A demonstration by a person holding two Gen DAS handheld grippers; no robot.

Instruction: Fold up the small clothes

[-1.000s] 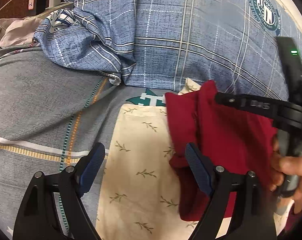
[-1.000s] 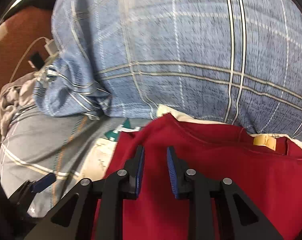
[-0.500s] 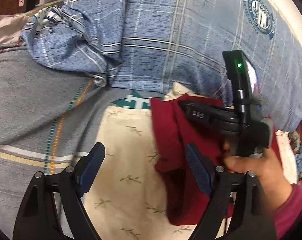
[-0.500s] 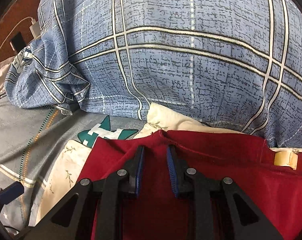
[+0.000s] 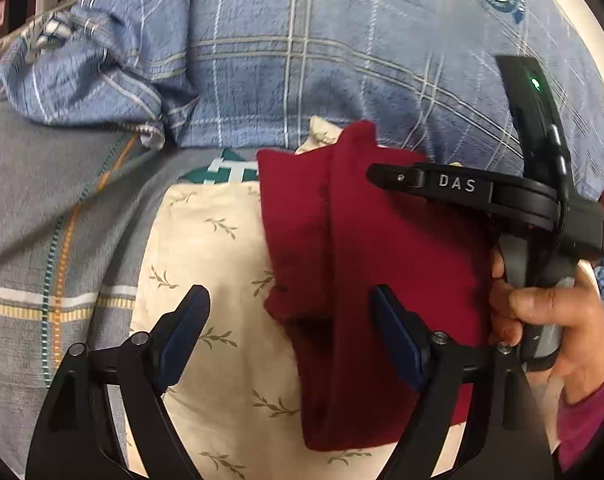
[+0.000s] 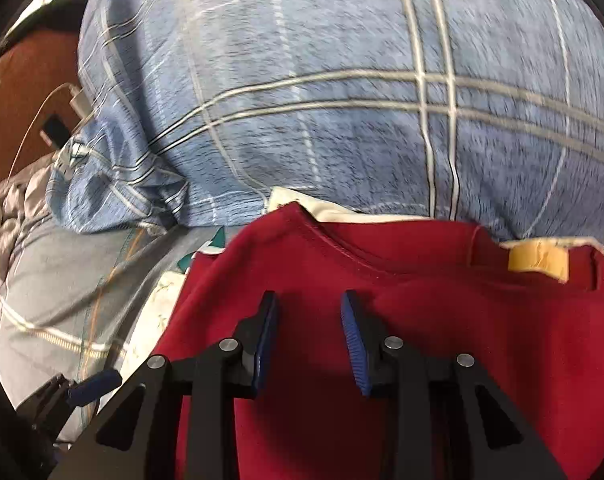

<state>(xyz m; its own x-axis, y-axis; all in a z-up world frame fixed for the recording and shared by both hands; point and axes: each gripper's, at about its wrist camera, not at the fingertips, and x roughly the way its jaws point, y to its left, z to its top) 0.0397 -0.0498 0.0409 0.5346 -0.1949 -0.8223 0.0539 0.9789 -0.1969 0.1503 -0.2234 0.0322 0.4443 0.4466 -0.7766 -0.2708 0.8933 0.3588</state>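
Observation:
A dark red garment (image 5: 366,264) lies folded lengthwise on a cream leaf-print cloth (image 5: 210,264). It also shows in the right wrist view (image 6: 382,296), with a yellow neck label (image 6: 538,264) at its far right. My left gripper (image 5: 290,328) is open, hovering over the garment's left edge and holding nothing. My right gripper (image 6: 308,340) hovers just above the red fabric with its jaws a little apart and nothing between them. In the left wrist view the right gripper (image 5: 386,172) reaches in from the right over the garment's far end.
A big blue plaid pillow (image 5: 342,48) bulges right behind the garment. Grey striped bedding (image 5: 42,220) spreads to the left. A charger and cable (image 6: 76,100) lie at the far left by a brown headboard. A hand (image 5: 542,312) holds the right gripper's handle.
The right gripper's jaws have opened a little wider. The garment's upper left corner now stands up in a point. The left gripper stays open over the same spot.

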